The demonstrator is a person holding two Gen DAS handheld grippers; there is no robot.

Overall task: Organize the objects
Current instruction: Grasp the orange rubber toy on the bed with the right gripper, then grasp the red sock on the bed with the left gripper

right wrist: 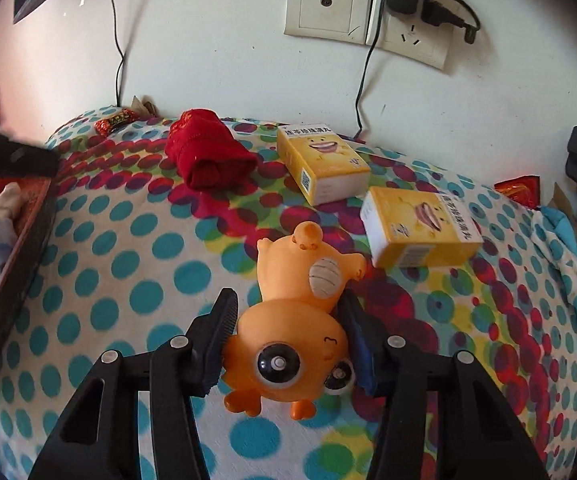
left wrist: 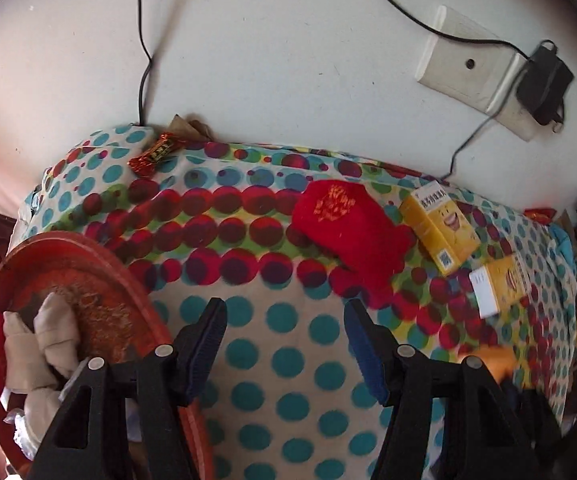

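**Between the right gripper's pads: an orange toy, with the tray far to the left**

At the lower centre of the right wrist view, the right gripper (right wrist: 288, 334) has its two black jaws closed in on an orange rubber toy (right wrist: 294, 316), a cartoon animal lying on its back with big eyes toward the camera and feet toward the wall. Both pads touch the sides of its head, so it reads as pinched, though how firmly I cannot tell. Its long axis runs straight away from the gripper, in line with the fingers, toward the top of the frame.

It rests on a polka-dot cloth (right wrist: 120, 272) in teal, red and yellow. Beyond it, in the upper right of the cloth, lie two yellow boxes: the nearer box (right wrist: 420, 228) just beside the toy's feet, the farther box (right wrist: 320, 164) behind it. A rolled red cloth pouch (right wrist: 208, 156) sits upper centre, and a red candy wrapper (right wrist: 114, 122) lies near the wall.

A red tray (right wrist: 28, 232) holding knotted pale cloth sits at the left edge, well apart from the toy.

In the left wrist view, the left gripper (left wrist: 284, 320) is spread wide with nothing between its jaws, hovering over bare cloth; the tray (left wrist: 100, 268) lies at its lower left. If the toy belongs in the tray, the carry likely runs leftward across the cloth.
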